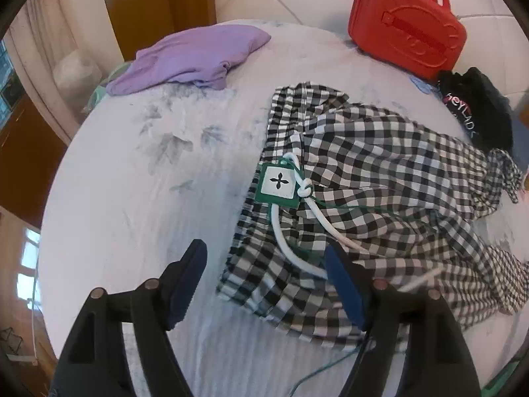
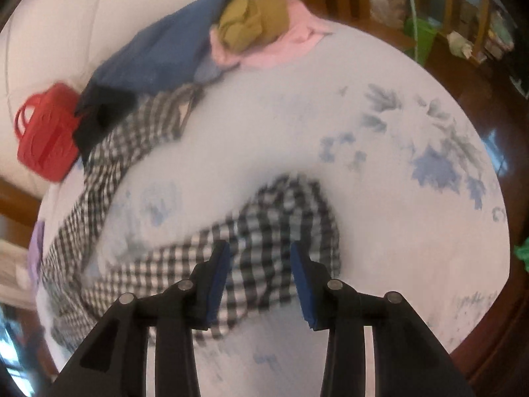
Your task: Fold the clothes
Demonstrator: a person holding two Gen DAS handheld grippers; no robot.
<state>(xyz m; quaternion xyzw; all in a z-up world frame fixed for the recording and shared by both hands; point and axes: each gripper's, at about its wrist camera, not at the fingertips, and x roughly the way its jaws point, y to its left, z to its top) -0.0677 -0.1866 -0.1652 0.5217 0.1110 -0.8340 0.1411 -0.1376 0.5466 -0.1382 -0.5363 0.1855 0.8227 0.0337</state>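
Left hand-held gripper: your left hand-held gripper [image 1: 266,276] points steeply down over the bed [image 1: 139,198], its jaws standing wide apart. Nothing is pinched; the waistband edge of the checked trousers [image 1: 380,178] lies on the sheet below the gap, and the right blue pad [image 1: 344,284] sits over the white drawstring [image 1: 284,241].

Right hand-held gripper: your right hand-held gripper [image 2: 260,266] has its jaws parted, the blue pads [image 2: 218,284] clear of the cloth. A rounded end of the checked trousers [image 2: 284,218] lies below and between them; this view is blurred, so I cannot tell whether a pad brushes it.

Checked trousers: black-and-white check, spread crumpled across the middle of the bed, waistband towards your left gripper, legs trailing away to the right in the left wrist view.

Tag: a green-and-white tag [image 1: 277,183] with a black cross mark lies on the waistband, beside the drawstring knot.

Purple garment: a folded purple garment [image 1: 195,58] lies at the far edge of the bed, well apart from the trousers.

Red case: a red case [image 1: 406,28] with handles stands at the far side, a black garment [image 1: 476,106] with lettering just beside it.

Pile: blue cloth [image 2: 158,56], an olive bundle [image 2: 254,23] and pink cloth [image 2: 291,46] lie heaped at the far edge in the right wrist view.
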